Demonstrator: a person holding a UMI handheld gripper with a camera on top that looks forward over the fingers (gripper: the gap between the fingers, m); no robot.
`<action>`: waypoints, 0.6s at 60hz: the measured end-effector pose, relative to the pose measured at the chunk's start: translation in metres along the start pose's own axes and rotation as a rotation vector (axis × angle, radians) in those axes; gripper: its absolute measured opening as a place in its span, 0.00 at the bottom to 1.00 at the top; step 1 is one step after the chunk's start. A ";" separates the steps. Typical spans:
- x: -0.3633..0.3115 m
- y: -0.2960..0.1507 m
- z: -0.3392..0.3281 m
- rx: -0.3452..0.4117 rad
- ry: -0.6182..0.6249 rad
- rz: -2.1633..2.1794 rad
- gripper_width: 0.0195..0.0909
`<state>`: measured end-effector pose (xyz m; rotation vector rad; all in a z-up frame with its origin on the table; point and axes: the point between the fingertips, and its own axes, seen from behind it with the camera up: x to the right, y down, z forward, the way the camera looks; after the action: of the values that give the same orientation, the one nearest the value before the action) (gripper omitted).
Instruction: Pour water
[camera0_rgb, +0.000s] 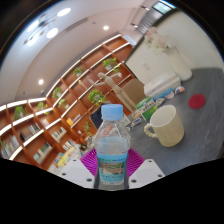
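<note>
A clear plastic water bottle (112, 145) with a light blue cap and a blue-green label stands between my fingers. My gripper (112, 165) is shut on it, both magenta pads (90, 160) pressing on the label from either side. The whole view is tilted, so the bottle is held off the surface. A cream-coloured mug (166, 126) with its handle toward the bottle sits on the grey table (195, 125), just beyond and to the right of the bottle, apart from it.
A small red round thing (197, 101) lies on the table beyond the mug. Wooden bookshelves (60, 95) run along the far wall. White furniture (165, 65) stands behind the table.
</note>
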<state>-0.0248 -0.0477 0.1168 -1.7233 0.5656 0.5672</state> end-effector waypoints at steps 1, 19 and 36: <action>-0.001 0.000 0.004 0.002 -0.019 0.062 0.19; -0.013 -0.050 0.042 0.061 -0.161 0.808 0.19; 0.013 -0.081 0.053 0.121 -0.251 1.302 0.19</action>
<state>0.0331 0.0192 0.1573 -0.9524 1.4858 1.5693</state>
